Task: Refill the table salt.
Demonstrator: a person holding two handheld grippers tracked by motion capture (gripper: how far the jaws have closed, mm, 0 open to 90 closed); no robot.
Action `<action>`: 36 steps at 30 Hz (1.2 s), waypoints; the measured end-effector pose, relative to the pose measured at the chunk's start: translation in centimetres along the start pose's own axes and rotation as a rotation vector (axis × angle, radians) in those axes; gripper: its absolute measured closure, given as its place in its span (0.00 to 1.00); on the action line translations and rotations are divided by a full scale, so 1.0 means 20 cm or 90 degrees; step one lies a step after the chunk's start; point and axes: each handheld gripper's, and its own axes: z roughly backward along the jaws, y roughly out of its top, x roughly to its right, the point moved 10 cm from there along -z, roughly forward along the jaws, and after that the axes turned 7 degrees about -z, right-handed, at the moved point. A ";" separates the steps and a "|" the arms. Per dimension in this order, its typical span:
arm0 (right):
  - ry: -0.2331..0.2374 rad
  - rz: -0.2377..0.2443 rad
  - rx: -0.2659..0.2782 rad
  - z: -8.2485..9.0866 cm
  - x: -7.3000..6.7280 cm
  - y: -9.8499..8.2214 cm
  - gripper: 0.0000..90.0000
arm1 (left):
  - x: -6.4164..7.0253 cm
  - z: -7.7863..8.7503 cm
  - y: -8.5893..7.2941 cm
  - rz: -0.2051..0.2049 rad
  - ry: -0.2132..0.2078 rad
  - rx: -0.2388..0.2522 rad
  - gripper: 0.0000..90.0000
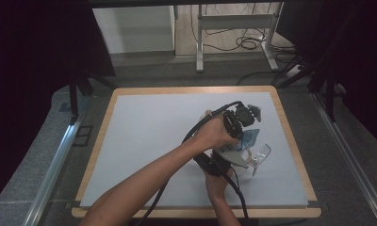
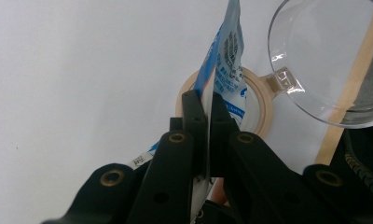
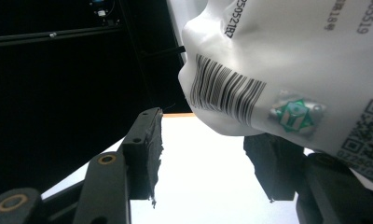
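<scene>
My left gripper [image 2: 207, 100] is shut on a blue and white packet [image 2: 229, 51] and holds it upright over a round beige-rimmed container [image 2: 264, 100]. The container's clear hinged lid [image 2: 324, 56] stands open to the right. In the high view the left gripper [image 1: 244, 128] is at the right middle of the mat, and the packet [image 1: 251, 137] hangs under it above the clear lid [image 1: 262, 153]. My right gripper [image 1: 233, 159] sits just in front, low by the container. Its jaws [image 3: 208, 135] are open, and the packet's white barcode side [image 3: 278, 56] hangs over the right finger [image 3: 268, 163].
A pale grey mat [image 1: 153, 141] covers a wood-edged table [image 1: 290, 141]. The person's left forearm [image 1: 149, 179] crosses from the bottom left, with cables trailing. Black curtains close in both sides. A desk frame [image 1: 233, 28] and floor cables lie behind.
</scene>
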 end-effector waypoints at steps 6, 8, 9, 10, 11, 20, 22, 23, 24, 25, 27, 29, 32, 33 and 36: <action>0.001 0.000 0.001 0.00 0.00 0.00 0.53 | 0.00 0.00 0.00 -0.001 0.000 -0.002 1.00; 0.002 -0.001 0.002 0.00 0.00 0.00 0.53 | 0.00 0.00 0.00 -0.001 0.001 -0.003 1.00; 0.002 -0.001 0.002 0.00 0.00 0.00 0.53 | 0.00 0.00 0.00 -0.001 0.001 -0.003 1.00; 0.002 -0.001 0.003 0.00 0.00 0.00 0.53 | 0.00 0.00 0.00 -0.001 0.001 -0.004 1.00; 0.001 -0.001 0.003 0.00 0.00 0.00 0.53 | 0.00 0.00 0.00 -0.001 0.001 -0.004 1.00; 0.005 -0.003 -0.002 0.00 -0.01 0.00 0.53 | -0.01 0.00 -0.01 0.002 0.000 -0.003 1.00; 0.004 0.000 -0.003 0.00 -0.01 0.00 0.53 | -0.01 0.00 -0.01 0.001 0.000 -0.002 1.00; 0.004 -0.003 0.001 -0.01 -0.01 0.00 0.53 | -0.01 0.00 -0.01 0.002 0.000 -0.001 1.00; 0.004 -0.002 0.001 -0.01 -0.01 0.00 0.53 | -0.01 0.00 -0.01 0.003 -0.001 0.000 1.00; 0.004 -0.002 0.001 -0.01 -0.01 0.00 0.53 | -0.01 0.00 -0.01 0.004 -0.001 0.001 1.00; 0.004 -0.002 0.001 -0.01 -0.01 0.00 0.53 | -0.01 0.01 -0.01 0.005 -0.001 0.003 1.00; 0.004 -0.001 0.002 -0.01 -0.01 0.01 0.53 | -0.01 0.01 -0.01 0.004 -0.001 0.003 1.00; 0.004 0.001 0.003 -0.01 -0.02 0.01 0.53 | -0.01 0.01 -0.01 0.004 -0.002 0.004 1.00; 0.004 0.002 0.004 -0.01 -0.02 0.02 0.53 | -0.01 0.02 -0.01 0.003 -0.002 0.005 1.00; 0.005 0.005 0.008 -0.01 -0.02 0.03 0.53 | -0.01 0.02 -0.01 0.003 0.000 0.005 1.00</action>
